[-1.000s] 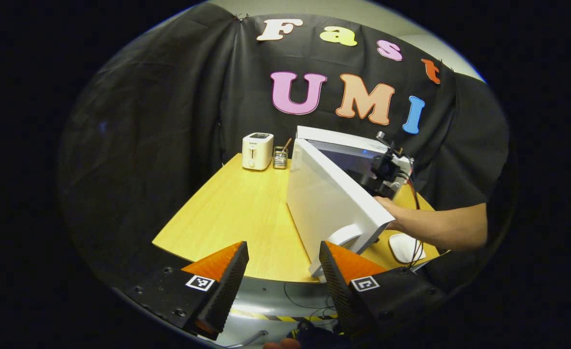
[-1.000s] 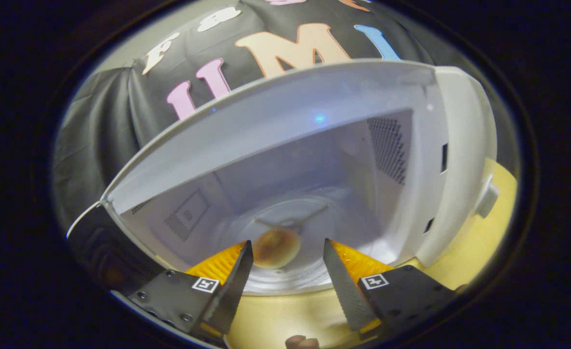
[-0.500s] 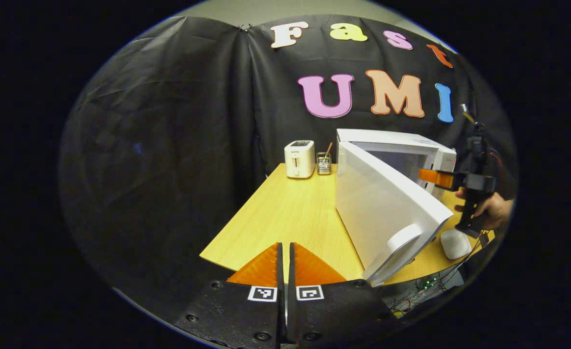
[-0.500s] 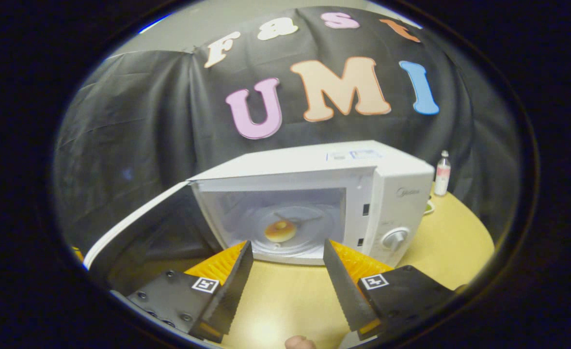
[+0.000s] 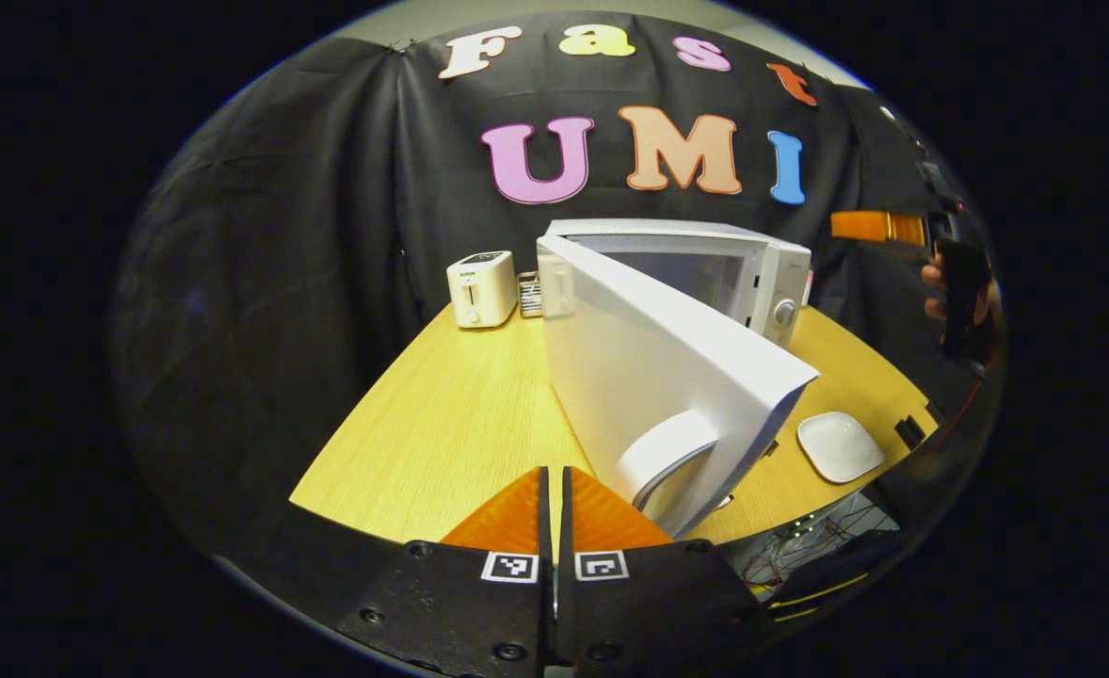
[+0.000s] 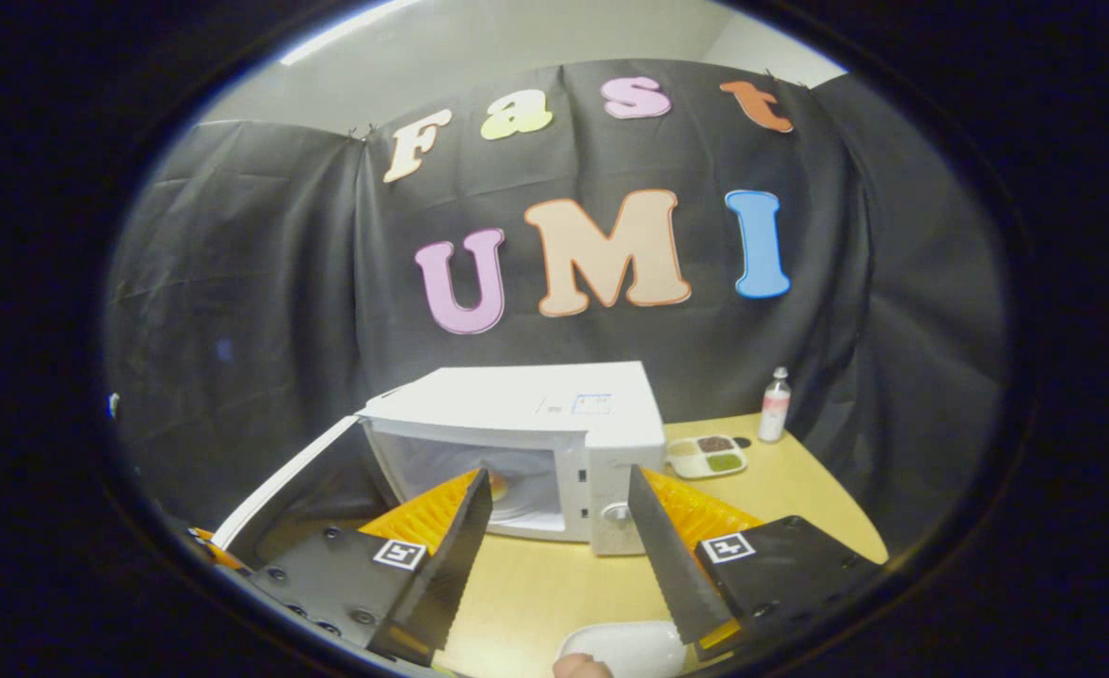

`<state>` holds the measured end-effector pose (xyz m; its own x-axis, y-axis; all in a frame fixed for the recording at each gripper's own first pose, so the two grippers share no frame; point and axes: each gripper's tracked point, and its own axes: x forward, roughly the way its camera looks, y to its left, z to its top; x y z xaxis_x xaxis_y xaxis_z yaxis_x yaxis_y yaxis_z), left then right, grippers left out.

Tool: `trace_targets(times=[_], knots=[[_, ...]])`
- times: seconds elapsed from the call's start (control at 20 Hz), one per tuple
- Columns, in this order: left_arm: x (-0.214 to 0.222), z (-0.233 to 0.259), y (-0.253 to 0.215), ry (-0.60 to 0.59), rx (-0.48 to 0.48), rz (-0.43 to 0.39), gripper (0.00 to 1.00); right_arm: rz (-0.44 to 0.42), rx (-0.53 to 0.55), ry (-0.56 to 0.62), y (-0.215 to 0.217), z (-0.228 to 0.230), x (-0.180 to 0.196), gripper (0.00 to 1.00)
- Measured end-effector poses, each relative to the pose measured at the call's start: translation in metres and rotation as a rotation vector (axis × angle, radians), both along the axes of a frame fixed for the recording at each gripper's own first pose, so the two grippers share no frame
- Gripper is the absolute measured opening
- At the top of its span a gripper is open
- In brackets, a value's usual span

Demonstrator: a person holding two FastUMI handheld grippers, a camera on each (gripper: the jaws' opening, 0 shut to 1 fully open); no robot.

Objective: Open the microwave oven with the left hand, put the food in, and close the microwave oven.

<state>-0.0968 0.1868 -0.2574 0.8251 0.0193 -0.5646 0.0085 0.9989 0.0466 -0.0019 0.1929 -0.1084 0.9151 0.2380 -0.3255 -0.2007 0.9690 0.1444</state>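
Note:
The white microwave [image 5: 696,259] stands on the wooden table [image 5: 460,414], its door [image 5: 649,367] swung wide toward me. My left gripper [image 5: 554,494] is shut on nothing at the table's near edge, just left of the curved door handle [image 5: 663,452]. My right gripper [image 6: 559,527] is open and empty, held well back from the microwave [image 6: 536,414]. A bit of the round browned food [image 6: 497,485] shows inside the cavity, past one fingertip. In the left gripper view the right gripper [image 5: 856,226] hovers high at the far right in a hand [image 5: 959,292].
A white toaster [image 5: 481,287] and a small holder [image 5: 528,294] stand at the back left. A white dish [image 5: 839,445] lies right of the door. Right of the microwave are a sauce tray [image 6: 705,454] and a bottle [image 6: 776,405].
My right gripper has drawn back and up out of the microwave, leaving the food on the turntable. My left gripper has gone from open to shut near the door handle.

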Motion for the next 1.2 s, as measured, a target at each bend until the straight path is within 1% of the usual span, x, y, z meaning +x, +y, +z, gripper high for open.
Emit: trace_targets(times=[0.15, 0.35, 0.45, 0.5, 0.65, 0.7, 1.05, 1.2], knots=[[0.010, 0.005, -0.019, -0.021, 0.053, -0.062, 0.00, -0.047, 0.034, -0.028, -0.018, 0.019, 0.003, 0.83], [0.020, -0.004, -0.051, 0.000, 0.054, -0.103, 0.00, -0.024, 0.017, -0.054, -0.025, 0.034, 0.004, 0.83], [0.030, -0.006, -0.074, -0.004, 0.044, -0.129, 0.00, -0.017, 0.009, -0.082, -0.033, 0.047, 0.008, 0.82], [0.035, -0.007, -0.084, -0.002, 0.041, -0.142, 0.00, -0.014, 0.003, -0.094, -0.037, 0.053, 0.010, 0.89], [0.052, -0.009, -0.118, -0.008, 0.035, -0.196, 0.00, -0.010, -0.015, -0.120, -0.051, 0.066, 0.011, 0.89], [0.058, -0.011, -0.129, -0.005, 0.033, -0.212, 0.00, -0.009, -0.016, -0.125, -0.055, 0.068, 0.011, 0.83], [0.112, -0.018, -0.185, -0.002, 0.020, -0.301, 0.00, -0.039, 0.008, -0.130, -0.083, 0.071, 0.004, 0.83], [0.130, -0.026, -0.199, 0.013, 0.014, -0.325, 0.00, -0.055, -0.023, -0.152, -0.097, 0.074, 0.001, 0.82]])
